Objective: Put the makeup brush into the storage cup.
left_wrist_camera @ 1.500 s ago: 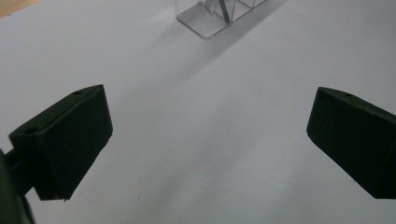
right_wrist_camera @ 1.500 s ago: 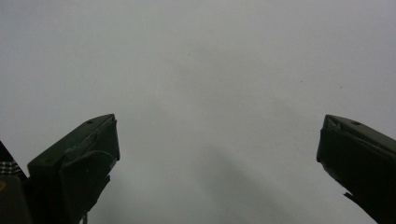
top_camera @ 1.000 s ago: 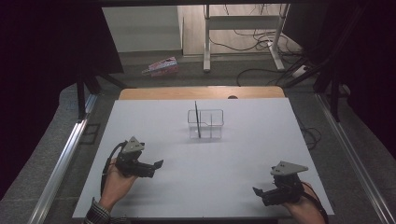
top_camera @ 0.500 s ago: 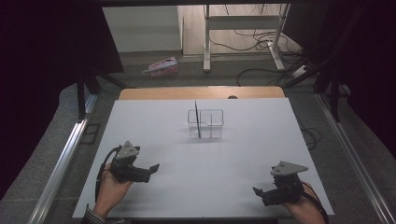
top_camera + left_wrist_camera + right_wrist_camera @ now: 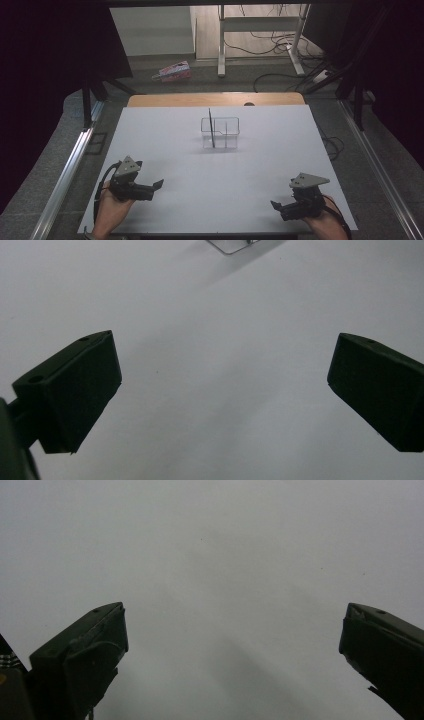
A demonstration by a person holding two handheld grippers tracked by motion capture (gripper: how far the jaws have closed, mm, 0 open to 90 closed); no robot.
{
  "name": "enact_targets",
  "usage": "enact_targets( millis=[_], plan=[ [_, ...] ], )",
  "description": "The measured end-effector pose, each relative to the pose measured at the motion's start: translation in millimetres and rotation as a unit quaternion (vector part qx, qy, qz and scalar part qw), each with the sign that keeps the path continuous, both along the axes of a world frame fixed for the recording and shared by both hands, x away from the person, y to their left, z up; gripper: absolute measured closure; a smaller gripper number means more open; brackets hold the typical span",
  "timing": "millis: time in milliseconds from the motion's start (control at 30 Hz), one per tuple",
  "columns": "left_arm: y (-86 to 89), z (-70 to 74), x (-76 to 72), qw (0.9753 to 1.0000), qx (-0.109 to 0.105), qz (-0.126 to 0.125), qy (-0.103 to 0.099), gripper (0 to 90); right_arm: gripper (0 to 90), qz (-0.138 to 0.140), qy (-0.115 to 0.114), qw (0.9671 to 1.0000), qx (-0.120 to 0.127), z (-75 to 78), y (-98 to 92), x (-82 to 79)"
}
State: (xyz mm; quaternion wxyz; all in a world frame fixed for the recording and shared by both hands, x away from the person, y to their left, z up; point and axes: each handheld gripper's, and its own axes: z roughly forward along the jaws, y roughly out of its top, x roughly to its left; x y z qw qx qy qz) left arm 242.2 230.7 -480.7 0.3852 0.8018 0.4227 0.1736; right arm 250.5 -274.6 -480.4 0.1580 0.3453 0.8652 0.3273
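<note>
A clear plastic container [image 5: 220, 133] with compartments stands at the middle of the white table [image 5: 270, 155]. A thin dark rod [image 5: 211, 128] stands upright in its left part. My left gripper [image 5: 156, 186] rests near the front left of the table, pointing right, with its jaws wide apart and nothing between them. In the left gripper view the left gripper [image 5: 225, 360] is open over bare table, and a corner of the container [image 5: 231, 245] shows at the top edge. My right gripper [image 5: 276, 206] sits at the front right, pointing left. The right gripper [image 5: 233, 625] is open and holds nothing.
A wooden table edge [image 5: 170, 99] runs behind the white surface. Metal rails [image 5: 65, 175] flank the table on both sides. On the floor beyond lie a pink packet [image 5: 172, 72], cables and a desk frame [image 5: 260, 30].
My left gripper has drawn back toward the table's front edge and slightly left. The right gripper, container and rod have stayed put.
</note>
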Motion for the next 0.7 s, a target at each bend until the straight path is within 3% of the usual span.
enact_targets(
  millis=[700],
  plan=[
    [12.6, -2.1, -20.3, 0.9998, 0.014, 0.016, 0.002, 1.3, 0.0, -0.002, 0.001, 1.0000, 0.001, -0.2, -0.5, 0.2]
  ],
)
